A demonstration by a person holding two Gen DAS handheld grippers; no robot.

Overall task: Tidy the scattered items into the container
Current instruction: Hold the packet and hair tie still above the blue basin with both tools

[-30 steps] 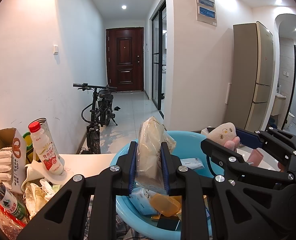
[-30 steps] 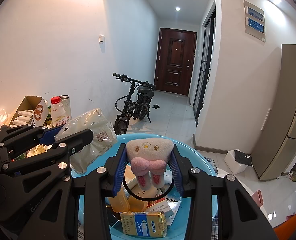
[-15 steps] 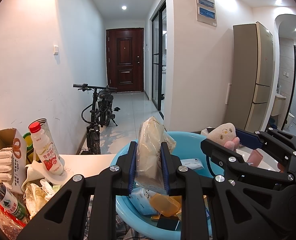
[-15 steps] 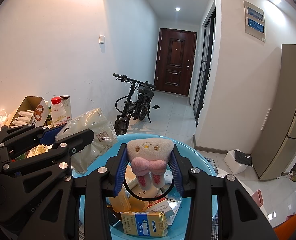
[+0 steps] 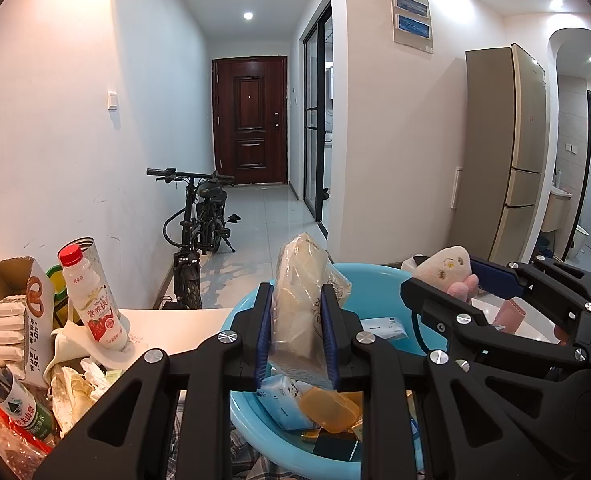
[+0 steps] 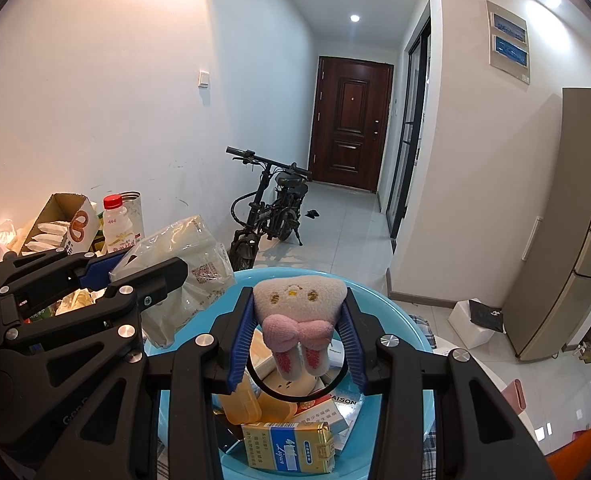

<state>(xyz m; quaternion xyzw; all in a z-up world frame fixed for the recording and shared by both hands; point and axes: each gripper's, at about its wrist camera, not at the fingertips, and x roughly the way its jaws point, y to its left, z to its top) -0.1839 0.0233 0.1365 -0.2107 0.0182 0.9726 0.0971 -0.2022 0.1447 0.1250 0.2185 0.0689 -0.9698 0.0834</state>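
Left gripper (image 5: 296,334) is clamped on a clear plastic bag (image 5: 305,312) of something pale, right in the middle of the left view, sitting over the near rim of the blue basin (image 5: 379,276). Right gripper (image 6: 298,330) is squeezing a little plush (image 6: 299,312) with a pink bow, dead centre of the right view, also above the basin.

What could go wrong, I reckon: the two grippers are really close together over the same tub, so if both let go or dip at once they could knock into each other. The bag is tall and floppy and hangs near the rim, so it might flop outside instead of in. The basin is already pretty full too, so stuff could slide off the pile.

The right view looks down into the basin: a yellow-blue box (image 6: 289,446), an orange case (image 6: 239,404), a black ring around the plush. The left view mostly hides that, but shows the lower-left clutter better: a red-capped bottle (image 5: 91,300), a snack carton (image 5: 13,316), crumpled wrappers (image 5: 75,388).
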